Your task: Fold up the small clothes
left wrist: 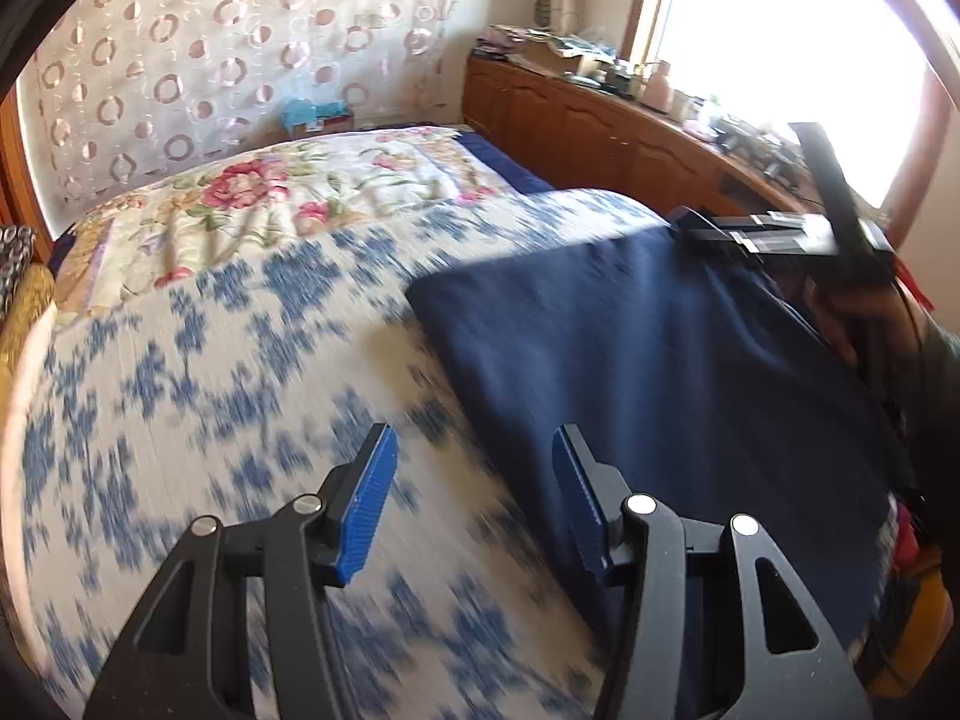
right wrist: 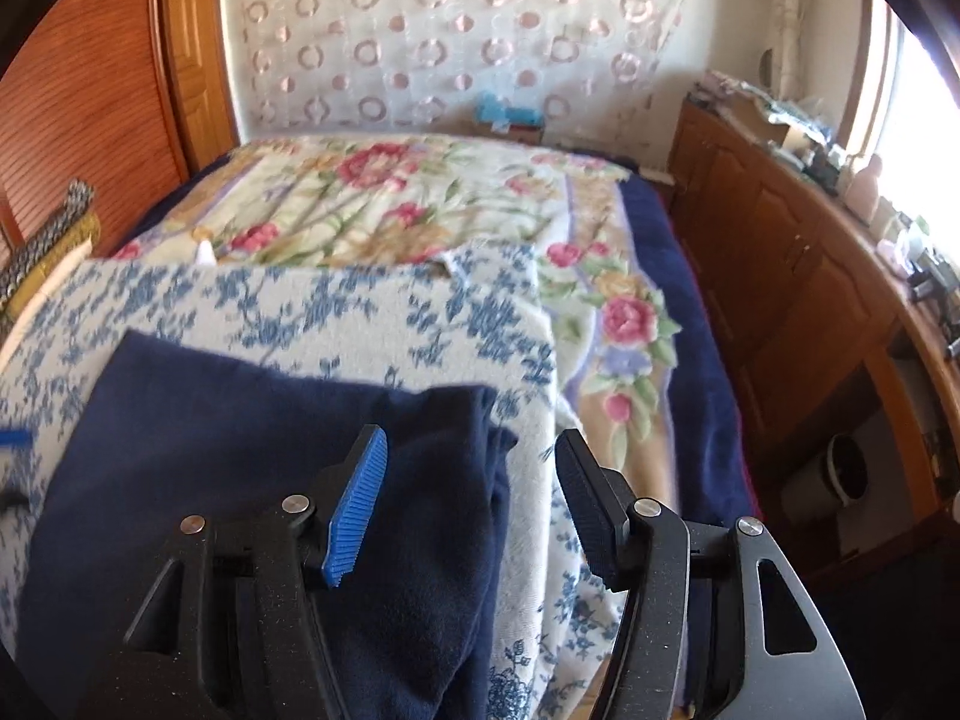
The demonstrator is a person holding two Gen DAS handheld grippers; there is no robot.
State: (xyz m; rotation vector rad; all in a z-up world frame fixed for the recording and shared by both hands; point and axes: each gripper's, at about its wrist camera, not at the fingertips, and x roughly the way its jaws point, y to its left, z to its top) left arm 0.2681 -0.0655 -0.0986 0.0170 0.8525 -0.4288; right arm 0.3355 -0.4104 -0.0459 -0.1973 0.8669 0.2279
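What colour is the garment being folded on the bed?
Plain dark navy blue garment, no pattern; it shows best in the right wrist view.

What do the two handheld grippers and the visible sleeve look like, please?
Both the left gripper and the right gripper have black angular linkage arms with cut-outs and silver round pivot pins. Their fingers carry ribbed blue pads. Beside the left one, a grey-green sleeve and dark cables show.
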